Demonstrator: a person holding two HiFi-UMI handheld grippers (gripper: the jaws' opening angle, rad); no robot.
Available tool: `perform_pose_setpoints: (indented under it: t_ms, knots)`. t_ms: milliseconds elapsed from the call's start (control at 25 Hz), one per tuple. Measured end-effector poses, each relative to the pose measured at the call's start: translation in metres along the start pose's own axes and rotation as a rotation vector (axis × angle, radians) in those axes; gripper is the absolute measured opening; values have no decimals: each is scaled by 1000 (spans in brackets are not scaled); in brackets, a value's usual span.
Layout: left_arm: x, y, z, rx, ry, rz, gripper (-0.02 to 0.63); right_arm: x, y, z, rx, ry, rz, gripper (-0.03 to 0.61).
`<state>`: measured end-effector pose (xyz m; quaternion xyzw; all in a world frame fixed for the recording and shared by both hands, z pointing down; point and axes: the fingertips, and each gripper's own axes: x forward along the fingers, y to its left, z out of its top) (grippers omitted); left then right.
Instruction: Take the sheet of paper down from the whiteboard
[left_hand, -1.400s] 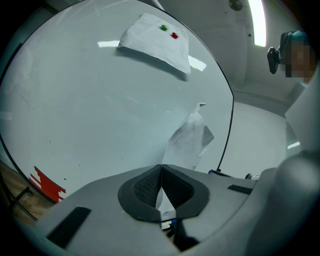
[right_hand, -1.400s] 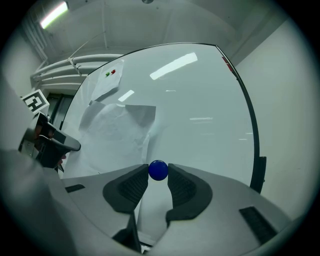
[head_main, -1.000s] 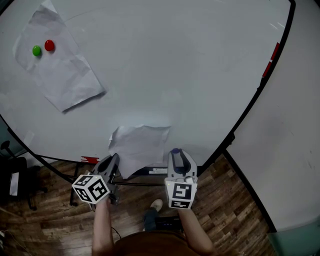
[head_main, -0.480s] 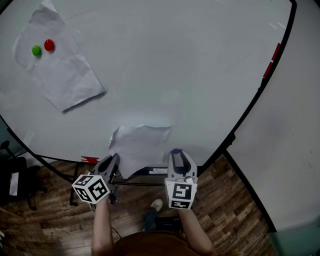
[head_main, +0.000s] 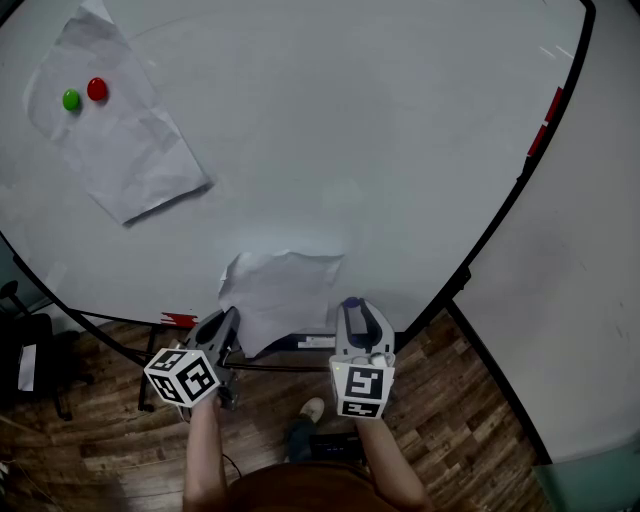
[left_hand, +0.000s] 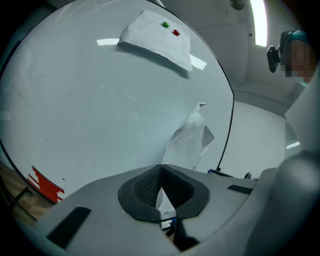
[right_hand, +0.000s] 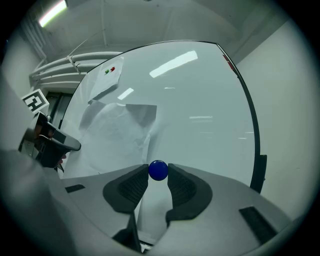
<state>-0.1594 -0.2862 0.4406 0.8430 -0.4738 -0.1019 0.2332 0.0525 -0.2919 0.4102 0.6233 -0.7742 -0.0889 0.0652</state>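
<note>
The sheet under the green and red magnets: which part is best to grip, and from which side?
Grip the sheet by its lower right corner, coming from below. The green magnet and red magnet sit near the top, so the lower part is free, and that corner seems lifted off the whiteboard.

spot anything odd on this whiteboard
The lower sheet, pinched in the left gripper, is crumpled and curling off the whiteboard, a blue magnet in the right gripper. The upper sheet hangs tilted and creased.

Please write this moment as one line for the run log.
left gripper: shut on lower sheet | right gripper: shut on blue magnet | upper sheet: on whiteboard under green magnet, red magnet
</note>
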Motion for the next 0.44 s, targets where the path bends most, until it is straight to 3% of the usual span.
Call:
perform_pose_setpoints:
  t_ms: [440]
  knots:
    - [2, 0, 0, -3, 1, -2, 25, 1, -2, -1, 0, 2, -2, 135]
